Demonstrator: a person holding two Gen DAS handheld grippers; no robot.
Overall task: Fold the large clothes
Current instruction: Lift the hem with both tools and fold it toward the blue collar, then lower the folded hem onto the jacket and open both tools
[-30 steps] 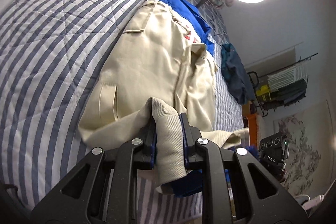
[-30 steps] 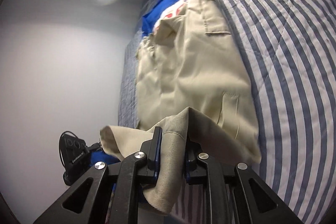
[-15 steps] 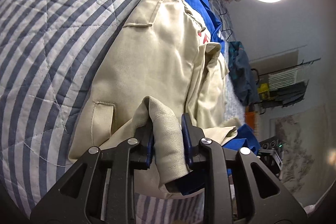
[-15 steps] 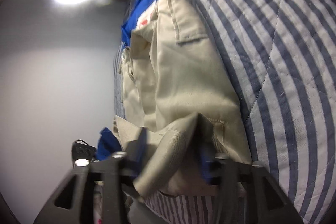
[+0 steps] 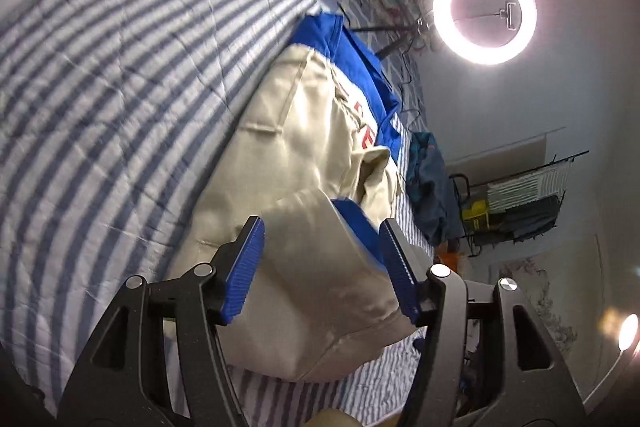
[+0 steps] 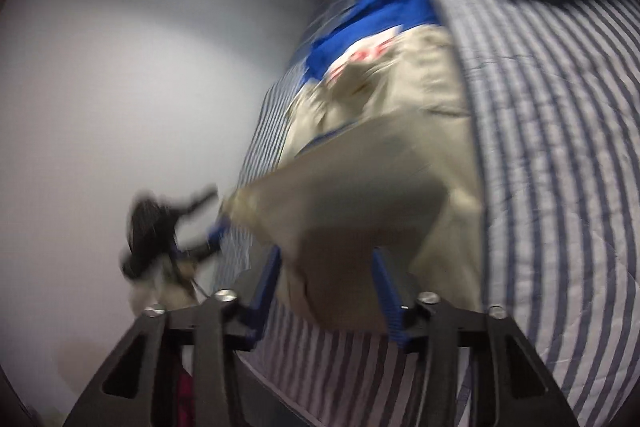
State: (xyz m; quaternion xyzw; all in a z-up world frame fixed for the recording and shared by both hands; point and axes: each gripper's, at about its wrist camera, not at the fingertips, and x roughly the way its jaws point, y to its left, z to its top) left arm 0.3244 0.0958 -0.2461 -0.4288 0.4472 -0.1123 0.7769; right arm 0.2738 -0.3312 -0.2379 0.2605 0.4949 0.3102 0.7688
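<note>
Just now both tongs have let go of the beige jacket [image 5: 304, 163]: a second ago each pinched its hem, and the folded-over flap now lies loose on the striped bed quilt [image 5: 120, 75]. The left tongs [image 5: 322, 269] stand wide and opening, cloth between the jaws but not pressed. The right tongs [image 6: 326, 297] are partly apart and closing, fabric unclamped between them, though that view is blurred. This fold looks placed. No containers hold clothes; a blue garment [image 5: 360, 63] lies beneath.

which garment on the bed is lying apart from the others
The dark teal garment, crumpled alone by the bed's edge; the blue garment lies under the beige jacket.
</note>
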